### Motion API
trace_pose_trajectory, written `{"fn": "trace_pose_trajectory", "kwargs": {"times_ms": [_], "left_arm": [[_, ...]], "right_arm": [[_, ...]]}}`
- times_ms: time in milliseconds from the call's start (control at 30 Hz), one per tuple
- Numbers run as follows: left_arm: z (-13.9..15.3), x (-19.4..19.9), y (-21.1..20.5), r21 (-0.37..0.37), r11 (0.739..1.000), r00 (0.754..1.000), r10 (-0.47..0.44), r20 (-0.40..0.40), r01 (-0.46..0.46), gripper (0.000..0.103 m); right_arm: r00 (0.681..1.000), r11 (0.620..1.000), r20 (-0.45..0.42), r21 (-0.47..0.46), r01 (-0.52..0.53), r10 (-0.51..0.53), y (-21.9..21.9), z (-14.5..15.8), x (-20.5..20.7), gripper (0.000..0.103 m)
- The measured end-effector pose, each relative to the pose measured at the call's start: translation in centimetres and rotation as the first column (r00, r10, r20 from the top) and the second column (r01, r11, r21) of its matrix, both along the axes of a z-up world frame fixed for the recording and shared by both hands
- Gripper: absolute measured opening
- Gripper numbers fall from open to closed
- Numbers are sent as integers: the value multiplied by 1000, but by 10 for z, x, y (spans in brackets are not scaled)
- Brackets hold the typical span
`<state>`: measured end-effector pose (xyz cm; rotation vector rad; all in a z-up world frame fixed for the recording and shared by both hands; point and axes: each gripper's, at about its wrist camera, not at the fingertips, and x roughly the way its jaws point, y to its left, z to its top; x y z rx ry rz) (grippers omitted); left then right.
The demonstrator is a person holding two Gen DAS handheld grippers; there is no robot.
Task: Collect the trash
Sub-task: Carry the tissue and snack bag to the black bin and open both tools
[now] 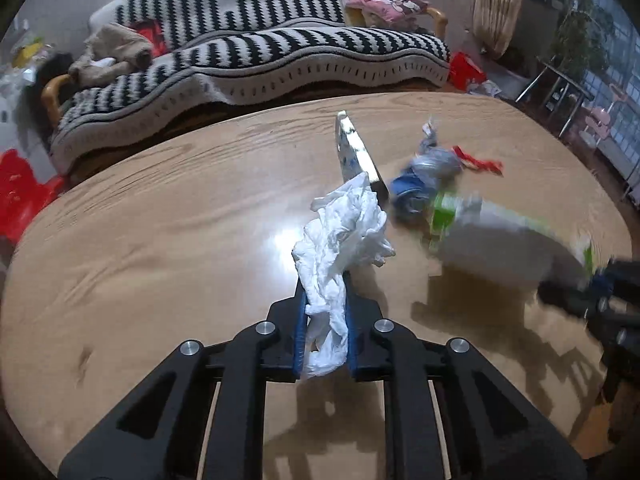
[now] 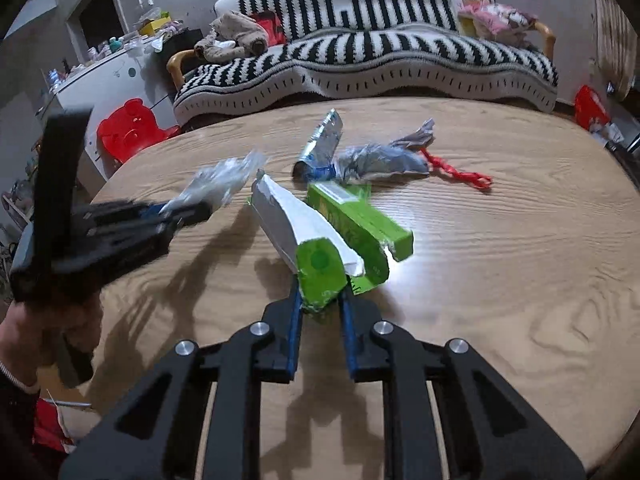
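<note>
The left gripper [image 1: 326,300] is squeezed tight on a crumpled white tissue [image 1: 344,232], which sticks up out of its blue fingers [image 1: 299,332]. The right gripper [image 2: 320,304] is clamped on a torn green and white box [image 2: 308,240]. The box pokes forward from the fingers, above the wooden table [image 2: 500,280].

Just past the tissue lies a flat silver wrapper [image 1: 356,152]. To its right sits a scrunched grey and blue wrapper [image 1: 428,172] with a red twisted string [image 1: 480,162] beside it. A second green box piece [image 2: 360,212] lies on the table, touching the held box.

A striped sofa [image 2: 380,48] stands behind the table. No words on the trash can be read.
</note>
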<state>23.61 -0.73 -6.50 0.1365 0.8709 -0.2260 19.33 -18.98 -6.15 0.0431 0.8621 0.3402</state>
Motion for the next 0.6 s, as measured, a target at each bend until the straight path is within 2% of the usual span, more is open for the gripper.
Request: {"fn": "trace_pose_trajectory", "kwargs": {"times_ms": [33,167,300,400,600], "left_arm": [[5,-18,1,10,1000,1000,19,4,-19,15],[14,-62,11,-44,993,992,105,-70,-108,15],[31,-106,8,-39,991,991,131,-17,-131,15],[36,-128,3,-82,989,992,125,-13,-126,15],[29,-140,-11,-102,987,992,124,-15,-125,15]], "right_arm": [[1000,1000,12,-7,6,-6,0,6,-12,18],[998,1000,55,-11,22,-22,1,25,-55,18],[996,1000,79,-8,29,-29,1,36,-97,18],[996,999,83,8,35,-36,-2,39,-113,18],[996,999,78,8,40,-40,-4,37,-128,18]]}}
